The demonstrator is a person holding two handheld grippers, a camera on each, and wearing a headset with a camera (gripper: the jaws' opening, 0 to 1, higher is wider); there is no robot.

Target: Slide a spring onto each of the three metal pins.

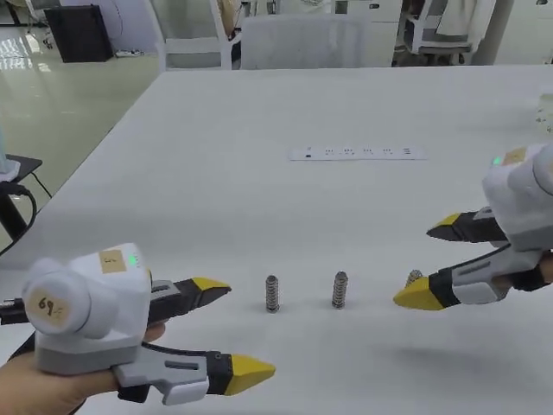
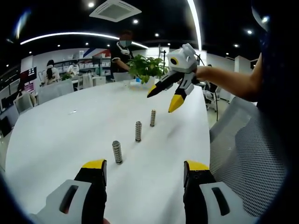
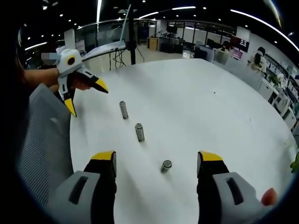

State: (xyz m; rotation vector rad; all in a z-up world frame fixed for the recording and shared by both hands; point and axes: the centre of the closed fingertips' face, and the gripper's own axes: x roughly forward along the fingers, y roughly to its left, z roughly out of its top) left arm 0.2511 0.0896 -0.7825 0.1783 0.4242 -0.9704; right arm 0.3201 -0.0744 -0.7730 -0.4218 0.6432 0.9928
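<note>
Head view: left spring (image 1: 272, 294), middle spring (image 1: 340, 290) and right spring (image 1: 414, 277), upright in a row, near side of the table (image 1: 259, 199). Probably light, springy, slippery; pinch gently across mid-coil. Left gripper (image 1: 249, 328), right gripper (image 1: 413, 264): jaws apart, empty, flanking the row.

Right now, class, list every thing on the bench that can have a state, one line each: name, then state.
Left gripper: open, empty.
Right gripper: open, empty.
Spring nearest the left gripper: upright on the table, untouched.
Middle spring: upright, untouched.
Spring nearest the right gripper: upright, untouched, ahead of that gripper's open jaws.
</note>
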